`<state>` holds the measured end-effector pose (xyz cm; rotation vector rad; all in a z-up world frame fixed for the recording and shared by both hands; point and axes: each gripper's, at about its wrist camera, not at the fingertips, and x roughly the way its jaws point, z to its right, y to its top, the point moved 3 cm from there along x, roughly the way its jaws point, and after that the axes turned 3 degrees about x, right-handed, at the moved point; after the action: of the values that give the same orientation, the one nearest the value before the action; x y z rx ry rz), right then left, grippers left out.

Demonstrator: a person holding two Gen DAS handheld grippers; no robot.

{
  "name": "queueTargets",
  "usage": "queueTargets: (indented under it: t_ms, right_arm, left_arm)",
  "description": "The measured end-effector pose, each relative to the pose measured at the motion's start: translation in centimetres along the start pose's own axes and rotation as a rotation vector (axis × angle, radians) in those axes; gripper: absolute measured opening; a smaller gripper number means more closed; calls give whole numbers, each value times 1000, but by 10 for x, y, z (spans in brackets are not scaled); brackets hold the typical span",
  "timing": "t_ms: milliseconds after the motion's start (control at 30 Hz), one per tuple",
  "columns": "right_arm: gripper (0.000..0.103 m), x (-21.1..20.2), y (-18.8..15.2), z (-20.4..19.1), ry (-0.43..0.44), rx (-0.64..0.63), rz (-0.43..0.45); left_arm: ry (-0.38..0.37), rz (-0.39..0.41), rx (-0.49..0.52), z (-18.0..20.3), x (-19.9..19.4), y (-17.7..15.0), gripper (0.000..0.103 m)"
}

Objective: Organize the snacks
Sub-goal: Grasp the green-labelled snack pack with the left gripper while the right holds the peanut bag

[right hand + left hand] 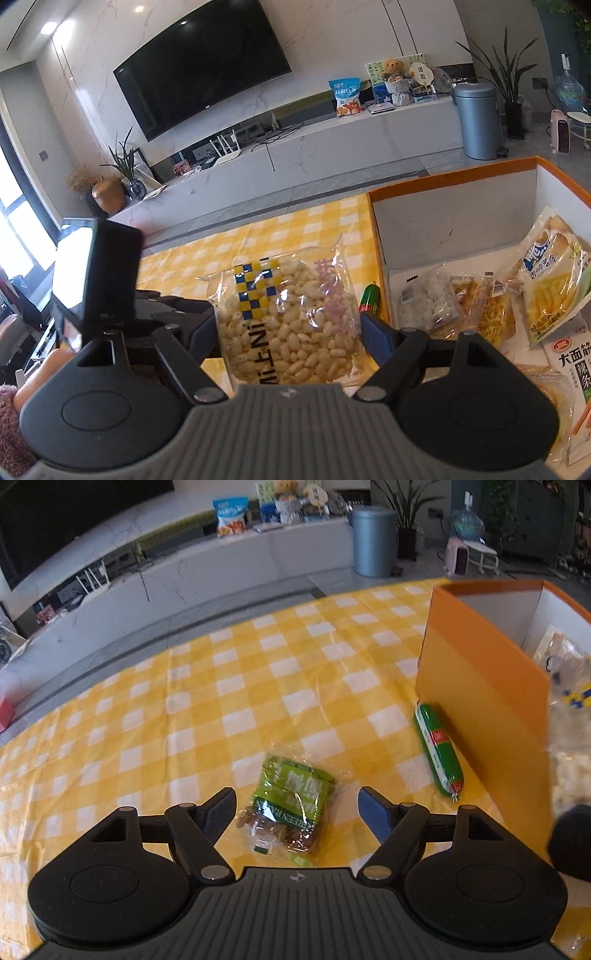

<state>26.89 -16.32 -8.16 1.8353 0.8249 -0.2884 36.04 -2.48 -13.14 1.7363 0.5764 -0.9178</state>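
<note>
My left gripper (297, 808) is open just above the yellow checked tablecloth (258, 686), its fingers on either side of a green raisin packet (291, 808). A green sausage stick (438, 749) lies against the orange box (480, 686). My right gripper (288, 328) is shut on a clear bag of puffed white kernels (291, 325), held above the table just left of the orange box's rim (376, 236). The bag also shows at the right edge of the left wrist view (570, 746). The sausage stick (370, 297) peeks out behind the bag.
Inside the box lie several snack packs: a white candy pack (428, 299), a yellow packet (491, 310), a fries bag (554, 280) and a spicy-strip pack (576, 373). The other gripper's body (99, 273) is at the left. A TV console and grey bin (373, 542) stand beyond the table.
</note>
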Motion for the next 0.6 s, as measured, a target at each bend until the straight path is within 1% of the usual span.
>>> queueTargets:
  t_ms: [67,167,233,300,333,400,467,500,567,600]
  right_arm:
    - [79,0,0,-1,0,-7,2]
    - [79,0,0,1,3,0,6]
    - [79,-2,0,1,5,0,7]
    - [79,-2,0,1,5,3,7]
    - [79,-2,0,1,4,3,7]
    - [79,-2,0,1,4,7,8]
    - [79,-2,0,1,0,8,8]
    - [79,-2,0,0,-4,5,8]
    - [79,-1,0,-1,-10,0,8]
    - [79,-1,0,-1,-12,-2,8]
  left_arm:
    - [-2,-15,4,1,6,-2,89]
    - [25,-48,2,1,15,-4,88]
    - [29,-65,-13,-2,19,-7,86]
    - [32,-58,-23,-6,19,-9,76]
    - [30,-49,-24,-8,18,-10,69]
    - [10,-28,-29,-10,15,-10,63]
    - [-3,-9,-31,-13,12,-10,55]
    - [-8,-2,-33,-15,11,-9,53]
    - [-23,11,-51,-18,9,-6,43]
    - [-30,17,-63,-21,8,-4,42]
